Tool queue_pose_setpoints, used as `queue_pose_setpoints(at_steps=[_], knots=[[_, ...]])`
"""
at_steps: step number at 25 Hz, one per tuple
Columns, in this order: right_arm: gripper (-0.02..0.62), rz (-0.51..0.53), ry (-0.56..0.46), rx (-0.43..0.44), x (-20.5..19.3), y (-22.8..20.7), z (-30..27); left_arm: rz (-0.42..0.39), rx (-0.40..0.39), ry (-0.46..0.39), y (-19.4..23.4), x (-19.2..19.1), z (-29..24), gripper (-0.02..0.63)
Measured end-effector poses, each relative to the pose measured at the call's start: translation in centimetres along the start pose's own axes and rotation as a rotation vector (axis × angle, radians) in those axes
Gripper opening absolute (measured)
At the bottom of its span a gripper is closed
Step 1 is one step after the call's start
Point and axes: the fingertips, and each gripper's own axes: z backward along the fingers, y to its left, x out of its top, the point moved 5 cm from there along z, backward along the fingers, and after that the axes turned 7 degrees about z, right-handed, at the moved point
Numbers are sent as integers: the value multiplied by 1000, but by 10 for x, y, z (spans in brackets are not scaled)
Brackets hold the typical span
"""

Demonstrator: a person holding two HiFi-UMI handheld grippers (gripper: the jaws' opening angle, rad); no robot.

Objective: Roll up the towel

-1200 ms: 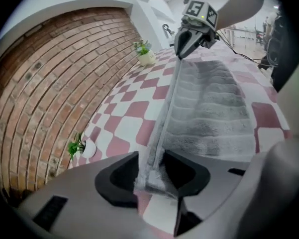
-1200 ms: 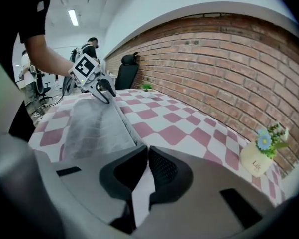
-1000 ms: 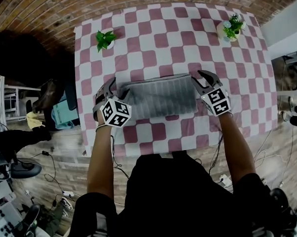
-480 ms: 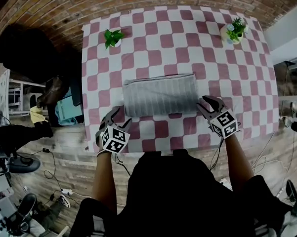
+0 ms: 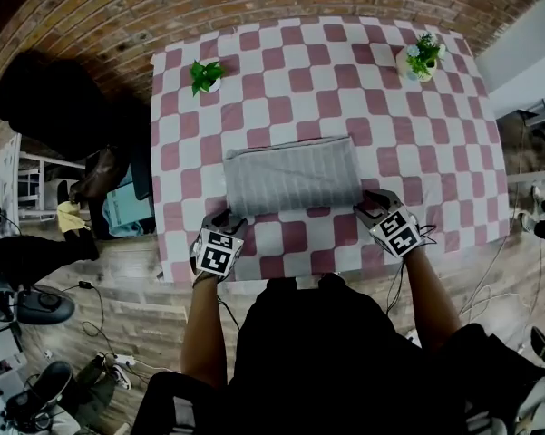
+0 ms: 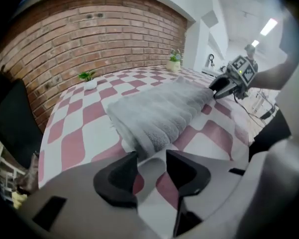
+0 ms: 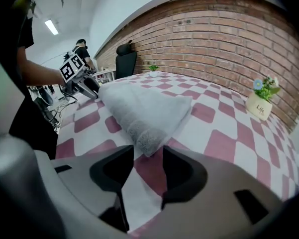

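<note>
Towel: the grey ribbed terry towel (image 5: 292, 175) lies folded flat in the middle of the pink-and-white checked counter (image 5: 281, 71), at the centre of the head view.
Left side: the left hand-held gripper (image 6: 151, 159) sits at the towel's lower left corner in the head view. Its jaws stand apart with a narrow gap and have just been closing. The towel's corner lies just ahead of the gap, unpinched, and only checked cloth shows between the pads.
Right side: the right hand-held gripper (image 7: 148, 156) sits at the towel's lower right corner. Its jaws are spread and have just been opening. The corner's tip reaches the mouth of the gap without being clamped.
Hidden: the person's black-clad torso (image 5: 335, 352) covers the counter's near edge at the lower middle of the head view.
Unclear: whether either corner touches a jaw tip.
</note>
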Motion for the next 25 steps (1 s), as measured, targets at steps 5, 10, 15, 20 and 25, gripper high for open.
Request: queue_pose_setpoints(at_steps=[5, 10, 15, 20, 25], knots=[[46, -23, 3, -28, 2, 2, -5, 28, 13, 0, 1, 1, -4, 82], [34, -8, 23, 7, -2, 15, -1, -78, 65, -20, 5, 11, 1, 46], [34, 37, 31, 97, 3, 52, 3, -181, 113, 6, 30, 26, 1, 35], [34, 115, 3, 225, 29, 115, -7, -328, 173, 14, 76, 61, -9, 36], [34, 231, -102, 344, 65, 168, -33, -436, 193, -15, 110, 104, -31, 40]])
